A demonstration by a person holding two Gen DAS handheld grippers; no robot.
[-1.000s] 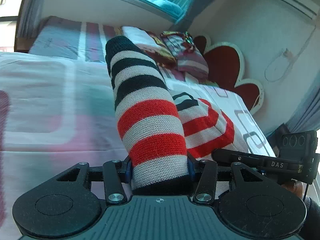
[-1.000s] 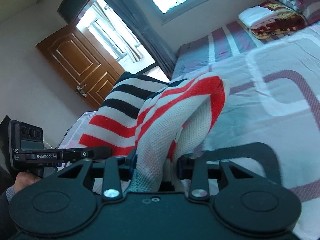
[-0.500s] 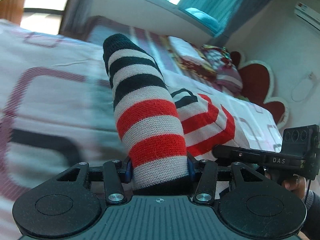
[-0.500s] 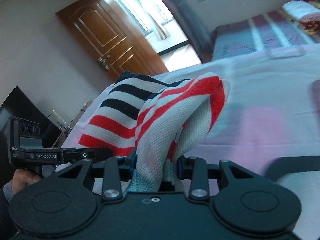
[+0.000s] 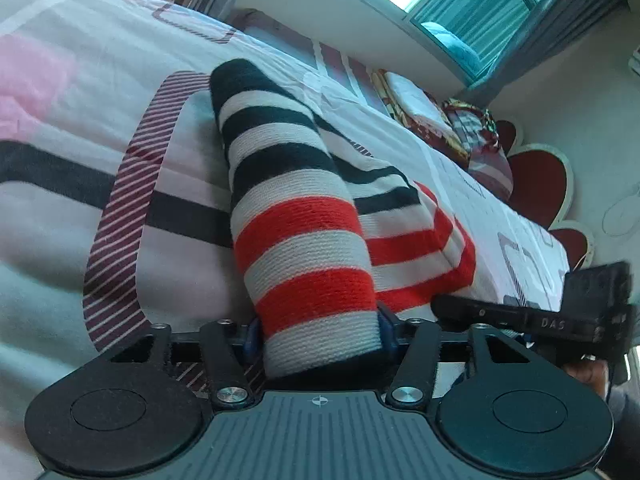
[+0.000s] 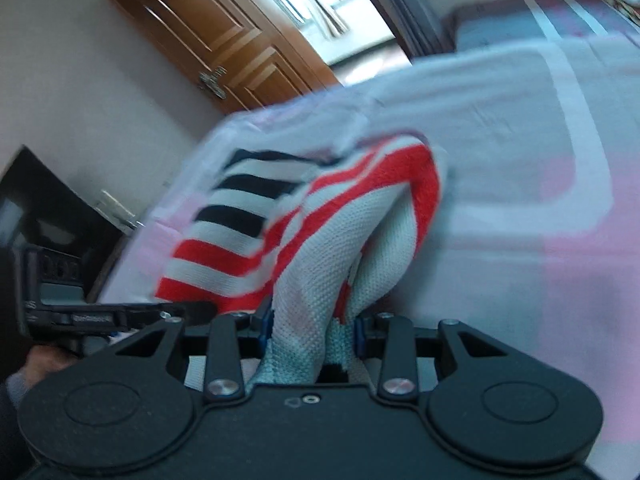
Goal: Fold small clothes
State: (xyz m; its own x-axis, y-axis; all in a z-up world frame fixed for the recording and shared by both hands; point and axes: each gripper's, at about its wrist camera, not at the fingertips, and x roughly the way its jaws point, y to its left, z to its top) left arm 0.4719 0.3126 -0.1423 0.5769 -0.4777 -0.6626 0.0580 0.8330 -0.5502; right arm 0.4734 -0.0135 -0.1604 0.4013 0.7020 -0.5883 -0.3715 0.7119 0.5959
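A small knitted garment with red, black and white stripes [image 5: 296, 216] is stretched between both grippers over the bed. My left gripper [image 5: 318, 336] is shut on one end of it, and the cloth bulges up between the jaws. My right gripper [image 6: 310, 330] is shut on the other end [image 6: 320, 240], where the pale inside of the knit shows. The right gripper also shows in the left wrist view [image 5: 532, 316], close beside the left one. The left gripper shows in the right wrist view [image 6: 100, 314].
The bed sheet [image 5: 80, 128] is white with pink, maroon and black patterns. Folded bedding and pillows [image 5: 448, 120] lie by the red heart-shaped headboard [image 5: 536, 184]. A wooden door [image 6: 224, 48] and a dark cabinet [image 6: 48, 208] stand beyond the bed's edge.
Both grippers have swung down toward the bed with the garment still held. The sheet now fills more of both views, and the right wrist view is blurred by motion.
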